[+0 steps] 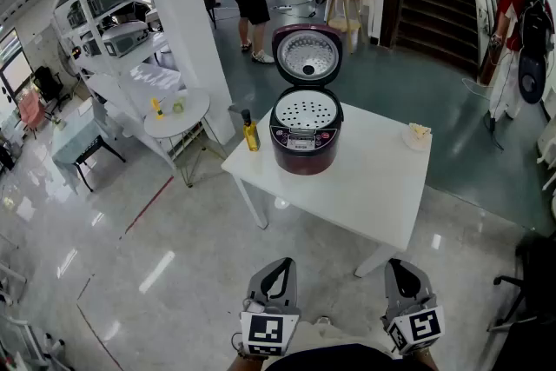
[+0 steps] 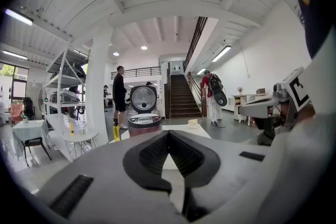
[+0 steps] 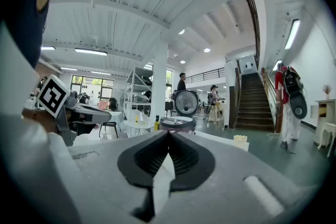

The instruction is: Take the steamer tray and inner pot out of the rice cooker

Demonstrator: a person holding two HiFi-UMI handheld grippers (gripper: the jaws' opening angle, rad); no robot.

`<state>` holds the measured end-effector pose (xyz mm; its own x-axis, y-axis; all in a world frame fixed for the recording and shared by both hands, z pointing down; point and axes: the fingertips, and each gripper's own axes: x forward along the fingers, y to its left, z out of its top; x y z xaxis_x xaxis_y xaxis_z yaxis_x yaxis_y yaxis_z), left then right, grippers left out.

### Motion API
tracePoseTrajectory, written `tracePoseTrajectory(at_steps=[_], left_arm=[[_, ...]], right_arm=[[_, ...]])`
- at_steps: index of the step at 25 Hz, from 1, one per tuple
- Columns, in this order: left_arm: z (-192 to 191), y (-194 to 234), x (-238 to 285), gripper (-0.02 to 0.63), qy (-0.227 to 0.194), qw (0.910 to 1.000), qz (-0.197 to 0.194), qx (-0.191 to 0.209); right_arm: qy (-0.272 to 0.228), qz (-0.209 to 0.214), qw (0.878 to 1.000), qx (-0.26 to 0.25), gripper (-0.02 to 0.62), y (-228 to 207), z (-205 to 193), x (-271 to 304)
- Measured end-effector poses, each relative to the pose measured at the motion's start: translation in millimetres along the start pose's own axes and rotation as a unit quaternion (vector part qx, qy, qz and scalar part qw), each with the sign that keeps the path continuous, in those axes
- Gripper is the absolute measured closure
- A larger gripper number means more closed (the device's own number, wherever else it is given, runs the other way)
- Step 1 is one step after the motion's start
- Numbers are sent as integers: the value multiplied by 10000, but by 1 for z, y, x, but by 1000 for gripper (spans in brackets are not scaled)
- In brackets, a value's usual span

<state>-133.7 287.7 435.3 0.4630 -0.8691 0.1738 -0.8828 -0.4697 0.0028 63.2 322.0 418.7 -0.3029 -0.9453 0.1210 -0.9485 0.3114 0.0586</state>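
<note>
Both sets of jaws, on the left gripper (image 1: 279, 261) and right gripper (image 1: 402, 264), are seen closed on nothing, while the steamer tray (image 1: 306, 110), seated in the open rice cooker (image 1: 305, 143) on the counter (image 1: 373, 187), is found well ahead, judged nearer the left.

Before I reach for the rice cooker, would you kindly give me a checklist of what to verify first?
Lid open: ok, it stands upright behind the rice cooker.
Steamer tray reachable: ok, it sits uncovered in the top.
Inner pot in place: cannot tell, the tray hides it.
Grippers empty: ok, left gripper and right gripper hold nothing.
Jaws apart for grasping: not ok, both shut.
Bottle out of the way: not ok, it stands close beside the cooker.
</note>
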Motion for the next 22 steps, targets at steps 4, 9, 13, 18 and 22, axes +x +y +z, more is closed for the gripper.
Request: tracePoseTrajectory(at_steps=[4, 9, 13, 18, 22], left_arm=[[-3, -1, 5, 607, -56, 10000, -64, 21], [-8, -4, 8, 607, -62, 9999, -137, 21], [-1, -5, 10, 607, -152, 9991, -180, -355], [2, -5, 16, 603, -46, 9980, -228, -588], [-6, -14, 25, 480, 45, 9983, -450, -368]], right_arm=[[164, 31, 9998, 74, 594, 1, -9, 2], [100, -88, 9999, 57, 594, -6, -8, 4], [55, -181, 9997, 157, 592, -16, -12, 6], [69, -118, 9999, 90, 592, -19, -13, 11], [53, 95, 9999, -4, 506, -17, -14, 15]])
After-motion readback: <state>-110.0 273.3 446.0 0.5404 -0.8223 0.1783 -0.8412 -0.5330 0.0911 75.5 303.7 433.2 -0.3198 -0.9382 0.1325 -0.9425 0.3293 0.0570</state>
